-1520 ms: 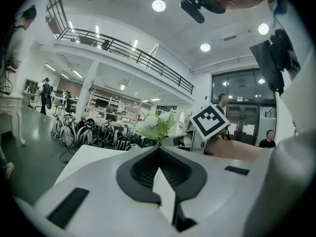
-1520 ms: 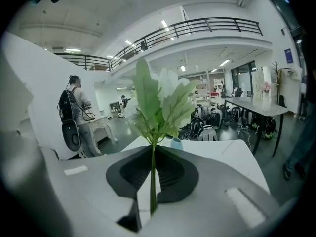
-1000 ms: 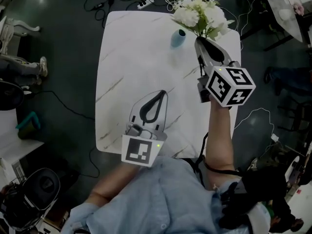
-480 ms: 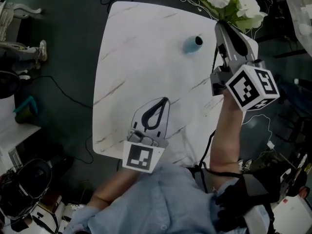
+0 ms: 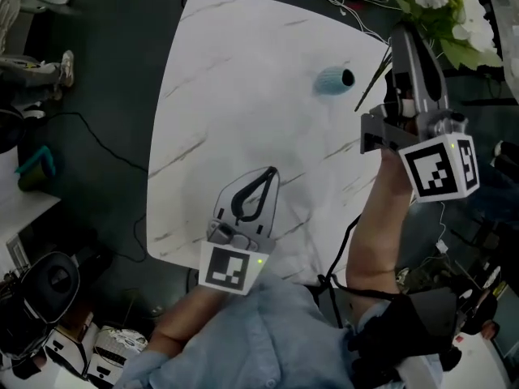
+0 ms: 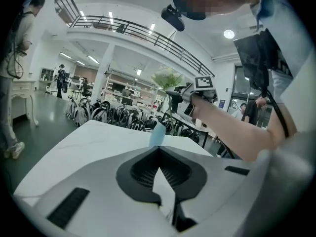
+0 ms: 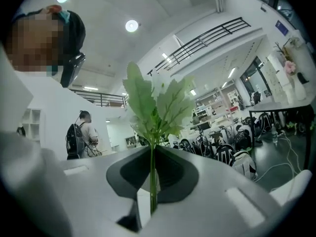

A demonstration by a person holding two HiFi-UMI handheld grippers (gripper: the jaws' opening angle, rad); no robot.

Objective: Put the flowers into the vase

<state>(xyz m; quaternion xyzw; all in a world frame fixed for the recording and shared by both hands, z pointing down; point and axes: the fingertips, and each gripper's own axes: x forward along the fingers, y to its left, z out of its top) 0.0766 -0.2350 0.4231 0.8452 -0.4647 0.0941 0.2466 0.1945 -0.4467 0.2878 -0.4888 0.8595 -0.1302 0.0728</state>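
Since a second ago the right hand-held gripper has carried the flowers away from the spot just beside the vase to the upper right corner of the head view, where the white blooms are partly cut off by the frame edge. Over the same second the left hand-held gripper has kept its place at the lower centre.

Nothing of the task is finished yet. The flowers are picked up but not in the vase, whose dark mouth is empty. What is left, as I judge it, is to bring the stems over that mouth, lower them in and let go.

The right hand-held gripper is pinched narrow on a green stem, which runs straight up between its jaws to the leaves. The left hand-held gripper has its tips together with nothing between them, and only the white surface shows through the gap.

The pale blue vase stands on the surface in the upper middle of the head view, to the left of the right hand-held gripper and apart from it. It lies well above the left hand-held gripper, straight ahead of its closed tips.
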